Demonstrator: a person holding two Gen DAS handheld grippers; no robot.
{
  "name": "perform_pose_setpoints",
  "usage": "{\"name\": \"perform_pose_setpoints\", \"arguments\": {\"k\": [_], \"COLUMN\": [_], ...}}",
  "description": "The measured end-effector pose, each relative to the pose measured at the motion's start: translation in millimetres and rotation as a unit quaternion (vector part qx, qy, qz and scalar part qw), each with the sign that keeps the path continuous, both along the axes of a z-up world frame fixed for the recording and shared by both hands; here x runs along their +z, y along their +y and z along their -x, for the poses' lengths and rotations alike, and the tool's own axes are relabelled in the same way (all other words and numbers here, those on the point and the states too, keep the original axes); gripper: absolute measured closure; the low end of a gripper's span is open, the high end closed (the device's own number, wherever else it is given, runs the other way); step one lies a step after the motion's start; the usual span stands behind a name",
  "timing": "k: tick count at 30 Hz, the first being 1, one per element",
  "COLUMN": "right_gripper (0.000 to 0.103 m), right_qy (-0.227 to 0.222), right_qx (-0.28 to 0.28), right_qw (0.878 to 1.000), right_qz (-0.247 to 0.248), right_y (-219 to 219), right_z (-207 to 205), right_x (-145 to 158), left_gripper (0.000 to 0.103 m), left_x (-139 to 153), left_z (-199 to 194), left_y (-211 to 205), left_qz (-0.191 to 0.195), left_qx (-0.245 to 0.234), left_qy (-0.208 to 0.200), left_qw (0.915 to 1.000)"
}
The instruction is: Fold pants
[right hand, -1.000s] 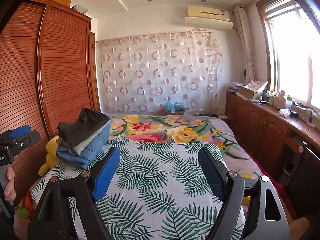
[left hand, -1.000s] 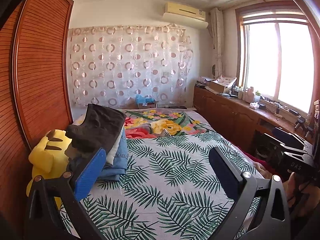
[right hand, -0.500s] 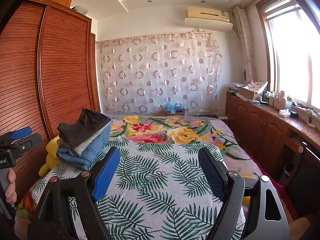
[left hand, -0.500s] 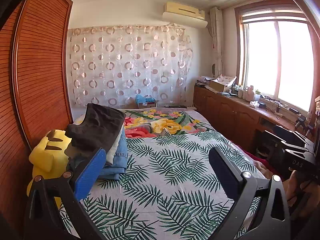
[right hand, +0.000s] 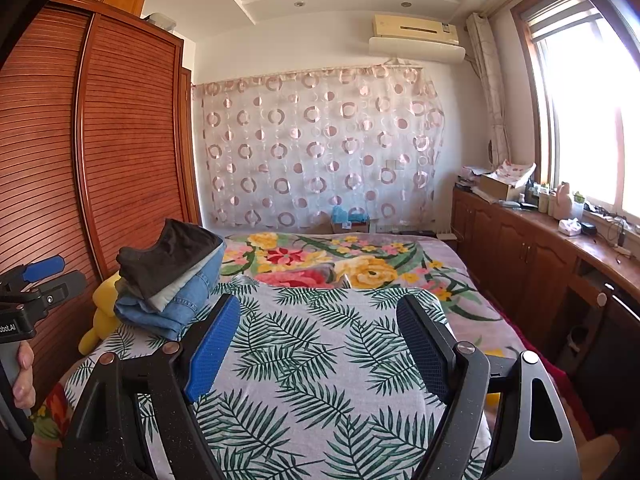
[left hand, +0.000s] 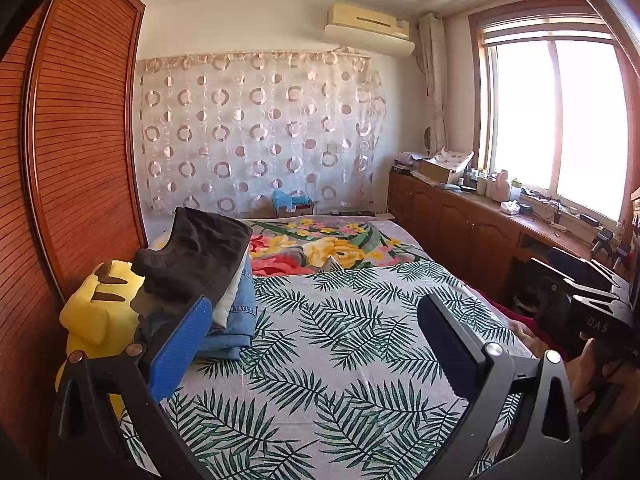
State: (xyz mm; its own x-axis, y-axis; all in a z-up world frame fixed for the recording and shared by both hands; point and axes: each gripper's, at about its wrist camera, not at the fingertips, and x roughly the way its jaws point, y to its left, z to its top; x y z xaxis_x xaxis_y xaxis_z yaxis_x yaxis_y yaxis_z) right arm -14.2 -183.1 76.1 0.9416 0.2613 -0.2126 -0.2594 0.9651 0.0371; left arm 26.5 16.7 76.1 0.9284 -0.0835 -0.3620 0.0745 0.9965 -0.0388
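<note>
Pants (left hand: pixel 200 268) lie folded in a stack at the bed's (left hand: pixel 340 360) left edge, against a yellow plush (left hand: pixel 96 312), dark pair on top of jeans (right hand: pixel 180 304). We hold both grippers above the leaf-print cover, left gripper (left hand: pixel 312 320) and right gripper (right hand: pixel 316 320) spread wide and empty. We judge no pair is in hand; next we must reach left to the stack.

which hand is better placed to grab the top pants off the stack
Left, probably. The left tongs are open with one finger beside the folded stack; the right tongs, also open, sit further toward the bed's middle.
</note>
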Motion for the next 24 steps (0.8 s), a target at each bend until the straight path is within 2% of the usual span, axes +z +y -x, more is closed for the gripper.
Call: {"name": "perform_pose_setpoints", "arguments": {"k": [24], "right_gripper": [0.021], "right_qy": [-0.001], "right_qx": [0.0], "right_qw": [1.0], "right_qz": [-0.001], "right_y": [1.2], "right_z": [-1.0], "right_x": [-0.2], "left_gripper": [0.0], "left_x": [-1.0], "left_z": [0.6], "left_y": [-0.4], "left_qz": [-0.001], "left_qx": [-0.001], "left_qy": [0.0], "left_qw": [1.0]}}
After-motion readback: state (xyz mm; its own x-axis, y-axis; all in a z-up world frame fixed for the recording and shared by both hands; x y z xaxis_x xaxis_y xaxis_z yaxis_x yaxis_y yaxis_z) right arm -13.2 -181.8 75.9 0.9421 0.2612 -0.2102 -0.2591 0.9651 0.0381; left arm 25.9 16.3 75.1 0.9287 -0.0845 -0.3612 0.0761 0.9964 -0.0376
